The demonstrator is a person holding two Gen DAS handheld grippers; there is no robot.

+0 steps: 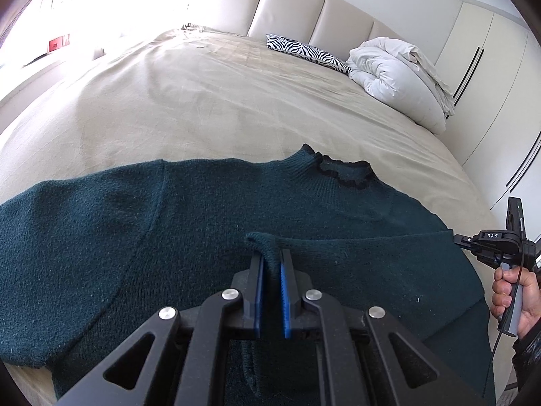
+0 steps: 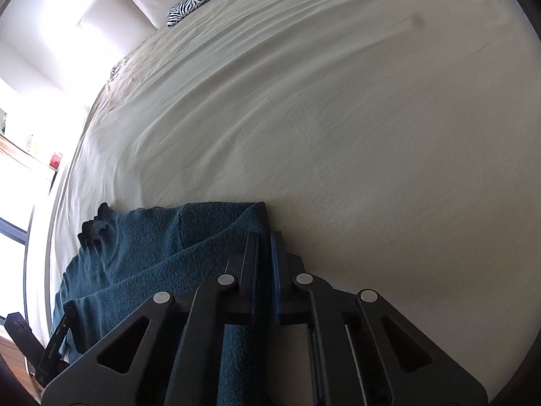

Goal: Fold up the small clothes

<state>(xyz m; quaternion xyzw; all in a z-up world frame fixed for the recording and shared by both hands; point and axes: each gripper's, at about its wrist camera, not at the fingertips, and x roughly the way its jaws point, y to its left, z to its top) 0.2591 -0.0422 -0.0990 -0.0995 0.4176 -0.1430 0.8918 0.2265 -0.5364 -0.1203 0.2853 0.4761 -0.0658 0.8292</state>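
A dark green knitted sweater (image 1: pixel 203 209) with a black frilled collar (image 1: pixel 341 172) lies flat on the beige bed. Its right sleeve is folded across the body. My left gripper (image 1: pixel 271 253) is shut on the cuff of that folded sleeve (image 1: pixel 262 240) over the sweater's middle. My right gripper (image 2: pixel 264 237) is shut on the sweater's right edge (image 2: pixel 216 223) at the fold. In the left wrist view the right gripper (image 1: pixel 460 238) shows at the sweater's right side, held by a hand.
The beige bedsheet (image 1: pixel 203 101) stretches behind the sweater. A zebra-print pillow (image 1: pixel 307 52) and a white bundled duvet (image 1: pixel 399 77) lie near the padded headboard (image 1: pixel 287 3). White wardrobe doors (image 1: pixel 490 67) stand to the right.
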